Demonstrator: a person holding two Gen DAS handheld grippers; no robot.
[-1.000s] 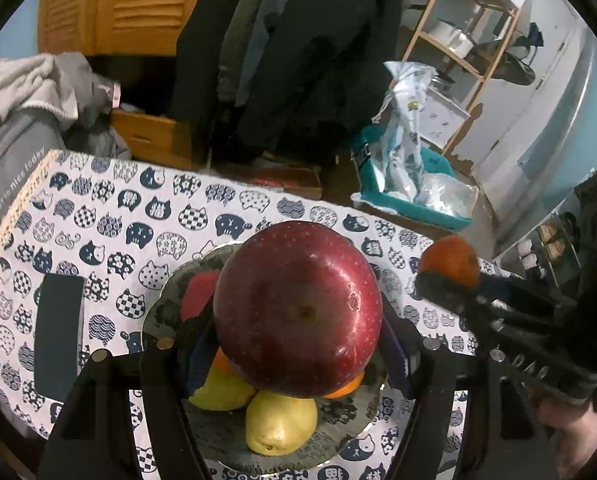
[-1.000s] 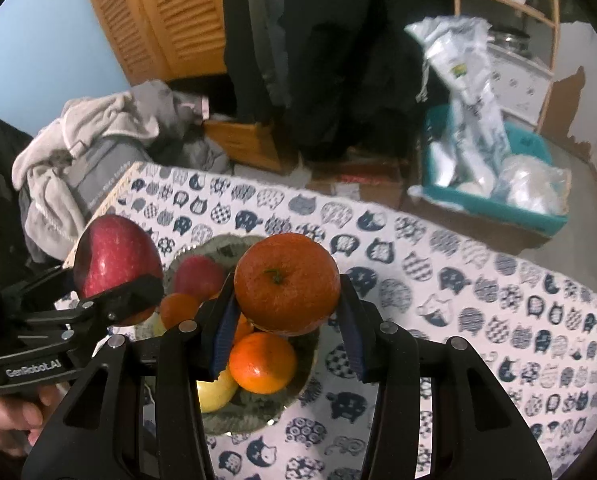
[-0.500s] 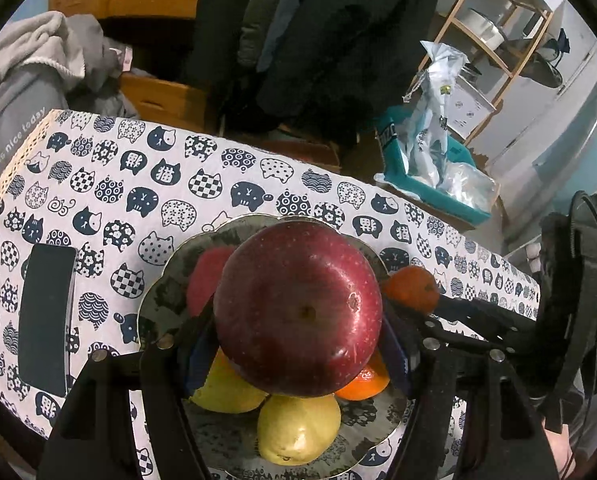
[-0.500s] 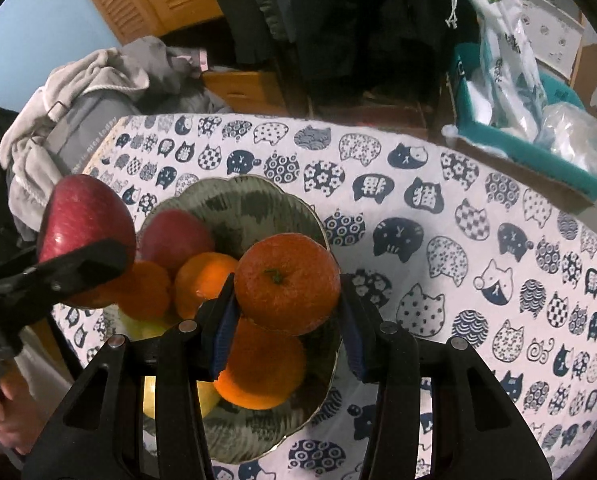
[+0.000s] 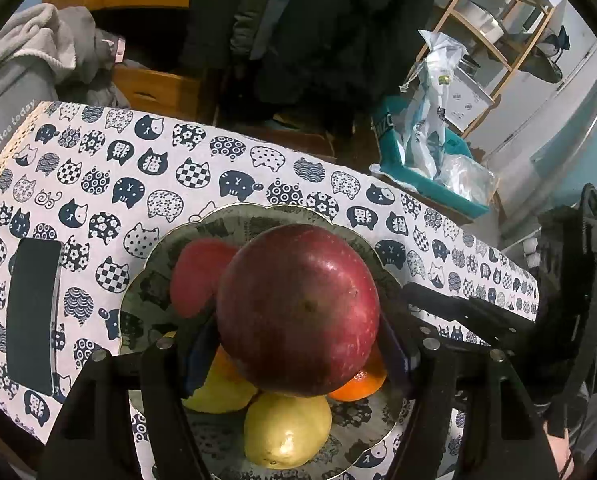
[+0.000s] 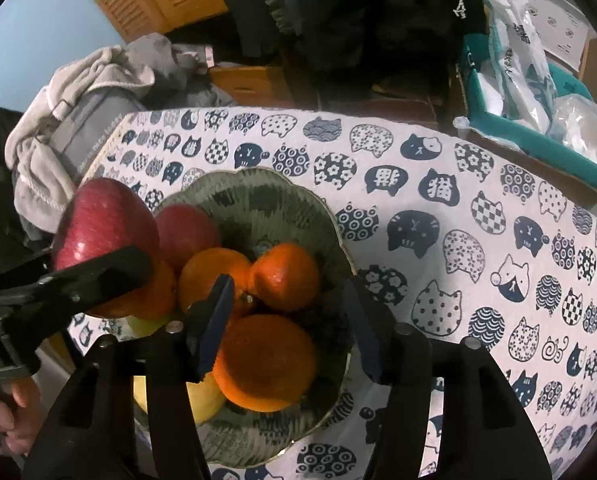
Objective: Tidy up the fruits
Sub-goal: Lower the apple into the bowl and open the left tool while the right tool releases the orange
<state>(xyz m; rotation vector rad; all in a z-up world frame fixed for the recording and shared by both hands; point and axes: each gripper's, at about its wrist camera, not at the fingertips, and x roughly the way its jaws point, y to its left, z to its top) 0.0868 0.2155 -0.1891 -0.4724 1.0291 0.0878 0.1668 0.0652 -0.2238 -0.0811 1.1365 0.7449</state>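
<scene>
Here the right tool (image 6: 284,322) hangs just above the bowl (image 6: 254,188), its jaws having just been opening: the blue pads stand apart with nothing pinched between them, and an orange (image 6: 284,276) lies free on the heap just ahead of them, touching two other oranges. That reads as a release made low, so the fruit settles onto its neighbours instead of dropping and rolling out over the rim.

The left tool (image 5: 298,344) is pinching a big red apple (image 5: 298,314) from both sides, the pads pressed against its flanks, and holds it over the same bowl, above a pear (image 5: 286,430), a second yellow fruit and an orange. It probably waits there because the right tool occupies the space over the heap; both cannot put down at once without bumping. From the right wrist view the apple sits at the bowl's left edge, beside a smaller red apple (image 6: 188,232) already inside.

The bowl stands on the cat-print cloth of the counter (image 6: 438,200), with a dark flat slab (image 5: 32,314) lying well apart to its left. Judging by the pile, the sorting is nearly done; the apple seems the last piece, and it will need a steady hollow, since the mound is already tall and round fruit rolls.
</scene>
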